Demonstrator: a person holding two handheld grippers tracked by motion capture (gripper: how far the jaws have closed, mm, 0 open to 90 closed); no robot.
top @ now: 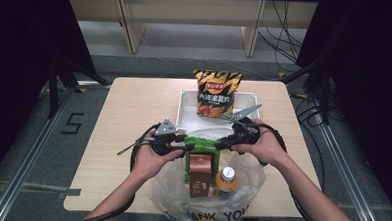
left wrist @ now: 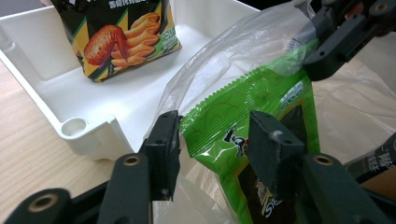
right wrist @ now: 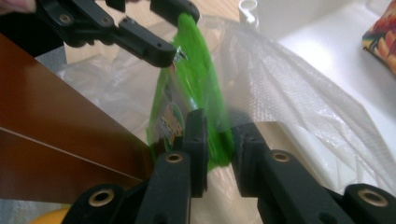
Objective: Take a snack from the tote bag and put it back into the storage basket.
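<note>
A person stands at a light wooden bench (top: 134, 103), holding a two-jaw tool in each hand over a clear plastic bag (top: 240, 187) near the front edge. A green snack packet (left wrist: 261, 116) stands upright in the mouth of the bag, between the two tools. The left tool (left wrist: 212, 140) has its jaws apart on either side of the packet's top corner, one jaw just beside the sealed edge and the other over the printed face; neither pad visibly presses on it. The right tool (right wrist: 219, 140) straddles the packet's opposite edge, its jaws close together around the thin green film; whether they pinch it cannot be told. Inside the bag, in front of the packet, stand a brown carton (top: 199, 176) and an orange-capped bottle (top: 226, 179). Behind the bag sits a white tray (top: 184, 115) holding a black-and-orange chip bag (top: 215, 94).
</note>
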